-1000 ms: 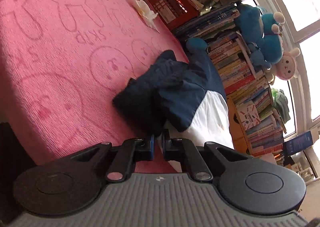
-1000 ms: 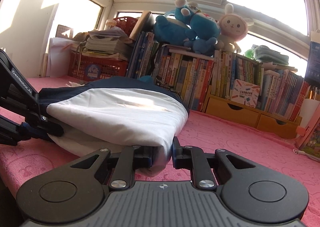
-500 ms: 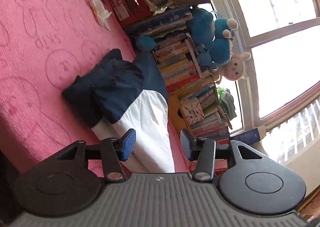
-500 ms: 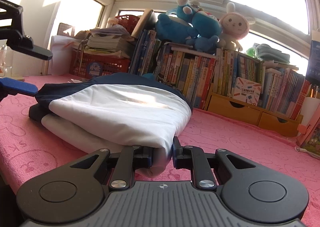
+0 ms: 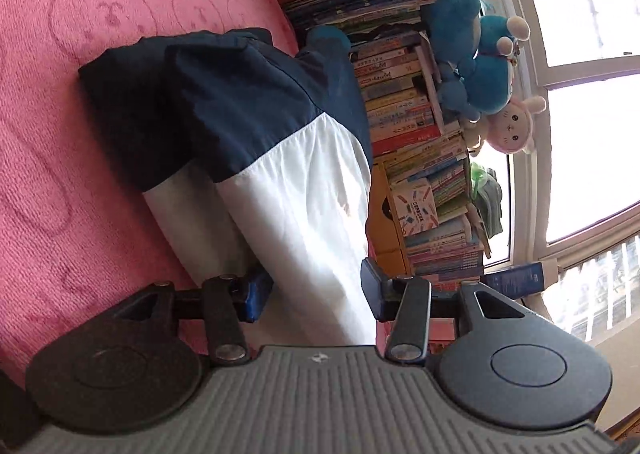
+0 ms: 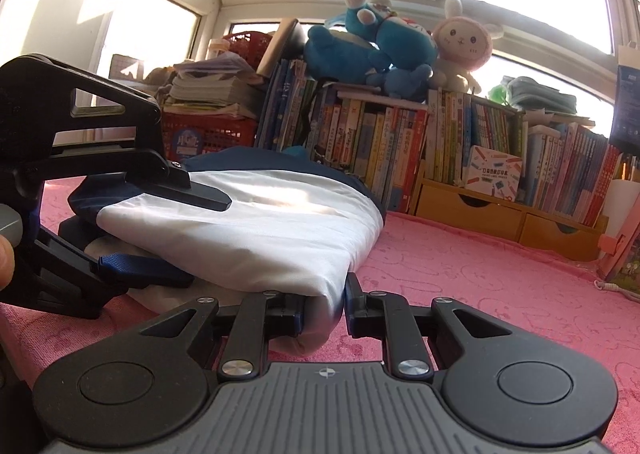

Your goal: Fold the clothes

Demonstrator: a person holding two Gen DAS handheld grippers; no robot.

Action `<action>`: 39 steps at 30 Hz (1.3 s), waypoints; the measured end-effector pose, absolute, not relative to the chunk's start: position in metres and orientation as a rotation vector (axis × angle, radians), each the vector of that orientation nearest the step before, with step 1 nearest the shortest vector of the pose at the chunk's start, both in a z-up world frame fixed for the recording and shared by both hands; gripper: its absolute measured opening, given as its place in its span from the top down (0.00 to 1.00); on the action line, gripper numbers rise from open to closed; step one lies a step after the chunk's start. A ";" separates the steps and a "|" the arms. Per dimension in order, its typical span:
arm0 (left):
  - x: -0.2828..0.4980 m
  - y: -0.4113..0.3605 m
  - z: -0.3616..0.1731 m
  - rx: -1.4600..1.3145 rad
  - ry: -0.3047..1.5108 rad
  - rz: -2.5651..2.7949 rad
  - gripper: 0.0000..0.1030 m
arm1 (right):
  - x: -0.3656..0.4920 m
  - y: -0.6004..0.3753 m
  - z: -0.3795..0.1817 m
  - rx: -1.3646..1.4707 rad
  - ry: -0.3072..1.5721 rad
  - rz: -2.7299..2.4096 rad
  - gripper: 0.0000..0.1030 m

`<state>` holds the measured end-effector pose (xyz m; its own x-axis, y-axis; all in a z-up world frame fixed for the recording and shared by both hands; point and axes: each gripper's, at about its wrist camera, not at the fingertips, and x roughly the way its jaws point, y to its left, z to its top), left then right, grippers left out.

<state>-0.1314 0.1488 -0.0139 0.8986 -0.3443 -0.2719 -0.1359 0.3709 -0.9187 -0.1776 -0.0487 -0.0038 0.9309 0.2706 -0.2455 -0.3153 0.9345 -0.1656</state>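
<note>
— The tongs? 
— Left tongs spread wide around the white edge of the folded garment; right tongs clamped on its near corner.
— And the garment? 
— On the pink blanket, just before the row of books.

Pink blanket lies open right of the folded garment. Far side blocked by bookshelf; red crate crowds the far left.

Navy-and-white garment folded in layered bundle, lying on pink blanket
</note>
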 end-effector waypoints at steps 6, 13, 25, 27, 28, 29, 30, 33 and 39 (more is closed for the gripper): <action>-0.118 0.161 -0.012 -1.254 0.372 -0.111 0.45 | -0.176 -0.049 -0.005 -0.155 0.250 0.285 0.79; -0.144 0.174 0.023 -1.025 0.234 0.021 0.94 | -0.174 -0.049 -0.009 -0.065 0.304 0.251 0.69; -0.140 0.188 0.007 -1.025 0.305 -0.044 0.55 | -0.179 -0.027 -0.011 -0.190 0.239 0.251 0.68; -0.124 0.193 0.007 -1.069 0.297 -0.061 0.36 | -0.178 -0.028 -0.011 -0.184 0.245 0.247 0.68; -0.116 0.195 0.007 -1.080 0.299 -0.050 0.40 | -0.178 -0.028 -0.011 -0.181 0.249 0.244 0.68; -0.109 0.197 0.007 -1.091 0.301 -0.038 0.71 | -0.178 -0.028 -0.011 -0.177 0.252 0.241 0.68; -0.107 0.197 0.010 -1.082 0.304 -0.018 0.91 | -0.177 -0.029 -0.011 -0.174 0.256 0.236 0.68; -0.122 0.194 0.018 -1.008 0.254 0.015 0.94 | -0.173 -0.033 -0.010 -0.145 0.275 0.195 0.68; -0.155 0.190 0.012 -0.828 0.256 0.091 0.93 | -0.168 -0.041 -0.011 -0.093 0.299 0.189 0.68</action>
